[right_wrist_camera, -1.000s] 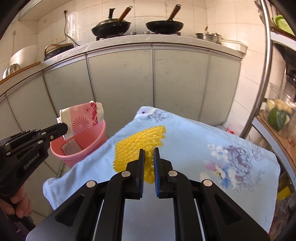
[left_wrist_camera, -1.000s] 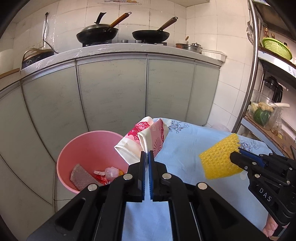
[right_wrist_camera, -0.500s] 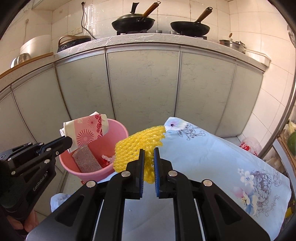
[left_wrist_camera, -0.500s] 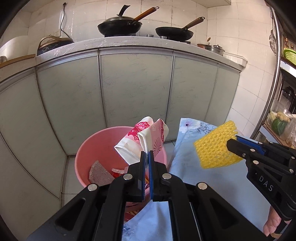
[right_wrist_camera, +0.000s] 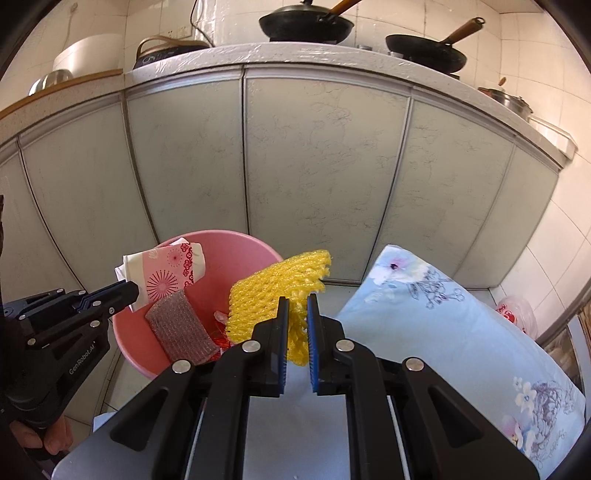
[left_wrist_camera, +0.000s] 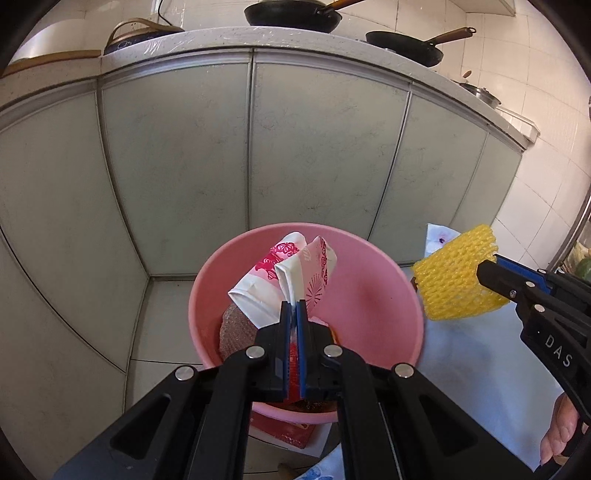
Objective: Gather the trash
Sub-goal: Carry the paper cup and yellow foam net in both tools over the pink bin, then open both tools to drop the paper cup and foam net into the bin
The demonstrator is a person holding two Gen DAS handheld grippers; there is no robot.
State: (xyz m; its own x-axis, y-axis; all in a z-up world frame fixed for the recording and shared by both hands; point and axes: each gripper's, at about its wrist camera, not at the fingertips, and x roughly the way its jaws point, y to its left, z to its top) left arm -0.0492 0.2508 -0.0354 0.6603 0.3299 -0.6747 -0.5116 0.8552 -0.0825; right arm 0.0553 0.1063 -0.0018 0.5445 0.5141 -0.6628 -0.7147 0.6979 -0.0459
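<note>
My left gripper point(left_wrist_camera: 293, 306) is shut on a crushed pink-and-white paper cup point(left_wrist_camera: 291, 271) and holds it over the pink bin point(left_wrist_camera: 369, 306). In the right wrist view the left gripper point(right_wrist_camera: 125, 291) and the cup point(right_wrist_camera: 162, 275) are above the bin point(right_wrist_camera: 236, 254). My right gripper point(right_wrist_camera: 295, 306) is shut on a yellow foam fruit net point(right_wrist_camera: 273, 291) at the bin's right rim, over the table's edge. The net point(left_wrist_camera: 454, 273) also shows in the left wrist view. A grey scouring pad point(right_wrist_camera: 179, 328) and red wrappers lie in the bin.
A table with a light blue flowered cloth point(right_wrist_camera: 443, 332) stands right of the bin. Grey cabinet doors point(right_wrist_camera: 314, 177) run behind, with woks point(right_wrist_camera: 306, 26) on the counter. A red-and-white plastic bag point(right_wrist_camera: 515, 314) lies on the floor at the right.
Both grippers have moved left from over the table towards the bin. The cup is now over the bin's middle and the net has reached the bin's right rim. Both grips are unchanged.
</note>
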